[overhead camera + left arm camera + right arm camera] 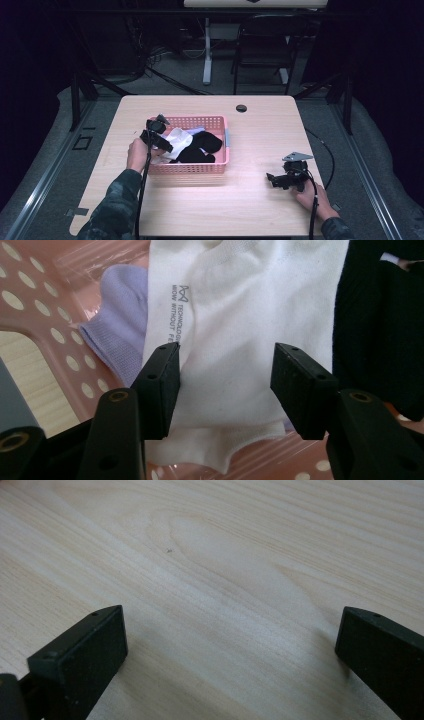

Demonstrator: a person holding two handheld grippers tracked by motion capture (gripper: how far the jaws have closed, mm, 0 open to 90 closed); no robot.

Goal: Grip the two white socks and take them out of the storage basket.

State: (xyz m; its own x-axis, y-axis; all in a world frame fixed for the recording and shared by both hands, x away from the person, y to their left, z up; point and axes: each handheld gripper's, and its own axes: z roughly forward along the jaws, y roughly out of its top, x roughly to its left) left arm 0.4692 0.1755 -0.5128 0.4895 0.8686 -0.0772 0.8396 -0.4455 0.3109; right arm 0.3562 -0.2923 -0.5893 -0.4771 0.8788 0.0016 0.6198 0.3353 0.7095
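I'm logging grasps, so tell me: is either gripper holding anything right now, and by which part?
Nothing is held yet. The left gripper straddles the white sock in the pink basket, pads not pressing. The right gripper is open over the table.

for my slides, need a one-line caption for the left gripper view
Left gripper, jaws part open, straddling a white sock in the pink basket, a lilac sock beside it.

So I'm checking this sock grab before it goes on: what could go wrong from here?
The left gripper straddles the white sock with its pads not yet pressing, so it may pinch only a thin fold that slips out. The lilac sock lies partly under the white one and could be dragged along. Lifting might tug the light pink basket.
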